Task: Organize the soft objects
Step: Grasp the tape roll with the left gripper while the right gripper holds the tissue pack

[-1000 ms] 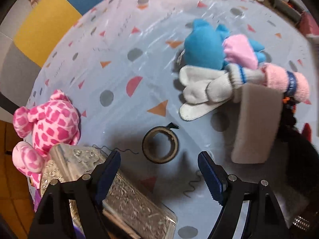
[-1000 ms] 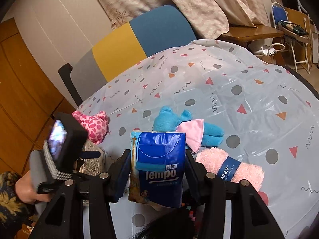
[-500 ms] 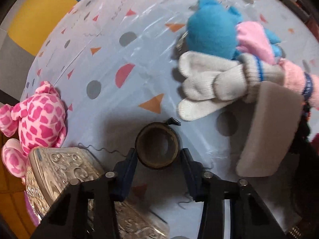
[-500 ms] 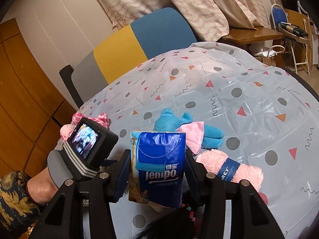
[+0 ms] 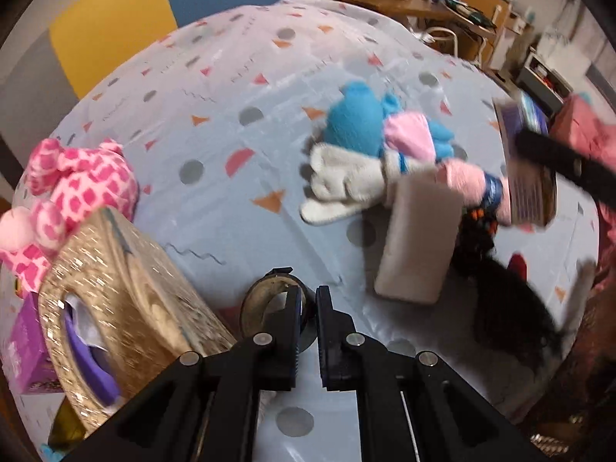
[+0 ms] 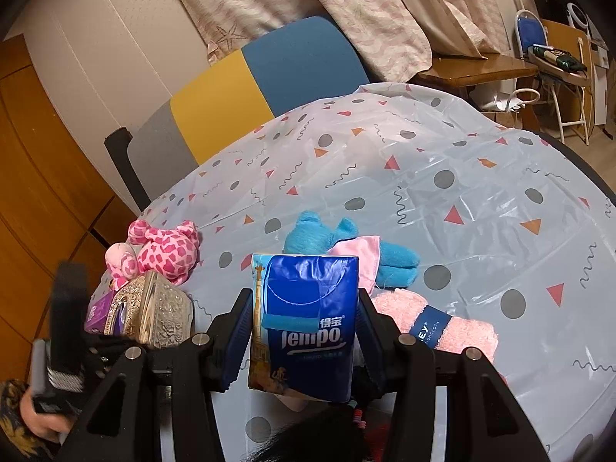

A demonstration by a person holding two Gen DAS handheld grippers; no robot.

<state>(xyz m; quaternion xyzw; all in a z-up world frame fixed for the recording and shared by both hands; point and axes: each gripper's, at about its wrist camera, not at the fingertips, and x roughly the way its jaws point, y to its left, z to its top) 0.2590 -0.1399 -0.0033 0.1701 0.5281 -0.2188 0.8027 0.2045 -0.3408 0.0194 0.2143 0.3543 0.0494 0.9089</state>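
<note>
Counter [image 6: 481, 192] carries a patterned plastic cover; curtains [image 6: 346, 7] hang behind. Left tool [image 5: 307, 308] pinches the tape roll's [image 5: 269, 296] wall; right tool [image 6: 304, 331] clamps a tissue pack [image 6: 308, 308] above the counter.

Warm, dimmish indoor light is seen w/ glare streaks on the plastic tablecloth [image 6: 481, 200], motion blur across the left wrist view esp. its right side, strong fisheye bending and dark vignetted corners in both.
</note>
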